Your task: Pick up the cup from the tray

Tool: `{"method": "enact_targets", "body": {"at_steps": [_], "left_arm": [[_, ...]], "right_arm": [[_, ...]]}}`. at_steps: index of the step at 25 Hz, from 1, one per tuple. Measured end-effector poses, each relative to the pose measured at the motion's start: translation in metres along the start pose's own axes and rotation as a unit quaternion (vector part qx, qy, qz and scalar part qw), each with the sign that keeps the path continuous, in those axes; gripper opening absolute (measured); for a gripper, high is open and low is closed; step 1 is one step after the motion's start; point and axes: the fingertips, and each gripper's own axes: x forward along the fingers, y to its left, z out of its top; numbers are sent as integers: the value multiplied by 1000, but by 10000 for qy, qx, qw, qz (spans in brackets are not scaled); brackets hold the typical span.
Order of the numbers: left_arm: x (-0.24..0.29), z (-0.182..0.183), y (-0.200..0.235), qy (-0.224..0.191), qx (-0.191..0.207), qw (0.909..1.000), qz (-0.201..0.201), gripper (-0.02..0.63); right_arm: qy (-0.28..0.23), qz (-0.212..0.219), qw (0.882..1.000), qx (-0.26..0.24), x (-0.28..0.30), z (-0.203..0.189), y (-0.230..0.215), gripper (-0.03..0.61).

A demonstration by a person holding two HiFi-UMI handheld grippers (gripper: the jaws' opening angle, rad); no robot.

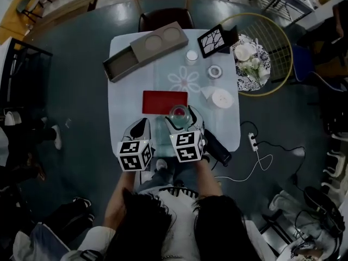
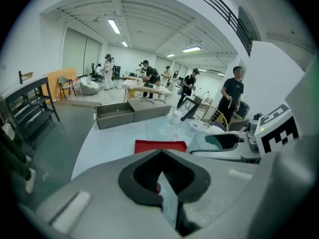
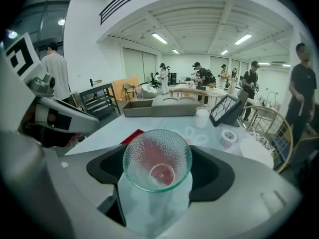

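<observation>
A clear dimpled glass cup (image 1: 179, 113) sits between the jaws of my right gripper (image 1: 182, 122), which is shut on it. In the right gripper view the cup (image 3: 157, 158) faces the camera mouth-first, filling the gap of the right gripper (image 3: 157, 185). A flat red tray (image 1: 165, 101) lies on the pale table just beyond the cup, near its right corner. My left gripper (image 1: 140, 131) hangs beside it at the table's near edge, jaws together with nothing in them. The left gripper view shows the tray (image 2: 160, 146) and the cup (image 2: 207, 141).
A long grey box (image 1: 144, 50) lies at the table's far left. A framed leaf picture (image 1: 217, 39), a small white pot (image 1: 192, 55), a tape roll (image 1: 215, 71) and a white disc (image 1: 222, 98) are to the right. A gold wire basket (image 1: 277, 53) stands beside the table.
</observation>
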Motion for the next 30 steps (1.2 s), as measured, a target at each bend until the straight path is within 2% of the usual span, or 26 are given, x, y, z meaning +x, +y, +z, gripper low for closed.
{"method": "enact_targets", "body": {"at_steps": [12,30], "left_arm": [[-9,-9,-33,-49,297,9989,-360,0],[-13,-28,-43,6,413,9985,-346,0]], "right_arm": [[-10,-276,9990,343,-38,-32,-7,408],[50,-72,9988,488,-41,-71,6,408]]}}
